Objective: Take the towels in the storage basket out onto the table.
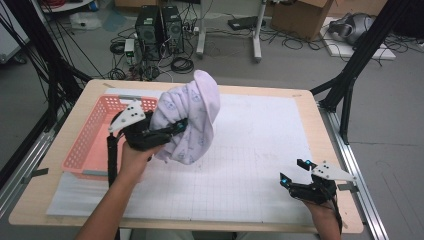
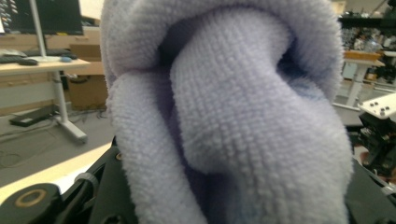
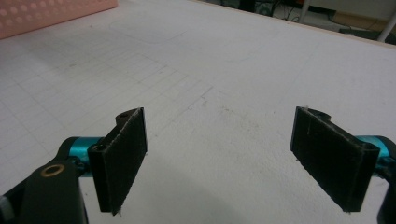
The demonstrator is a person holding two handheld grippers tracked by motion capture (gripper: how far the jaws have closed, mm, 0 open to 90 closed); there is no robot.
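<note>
The main risk is that the towel (image 1: 192, 117) slips or snags as it goes toward the pink basket (image 1: 95, 134): it is a thick, loosely bunched wad, and the left gripper (image 1: 167, 131) clamps only some of its folds, so a hanging fold could catch the basket's near rim at about 9 o'clock from the bundle, or the whole wad could slide free and land on the white gridded mat (image 1: 250, 160). Part of it could also drape over the basket's wall instead of dropping inside. The towel is pale lilac terry with a faint printed pattern, soft and plush, rolled into fat tubular folds that rise above the gripper and sag below it; it is held in the air over the mat, just right of the basket. In the left gripper view its looped pile (image 2: 224, 116) bulges between the jaws. The right gripper (image 1: 296, 172), at 5 o'clock on the table, rests with its jaws wide apart and nothing between them.
</note>
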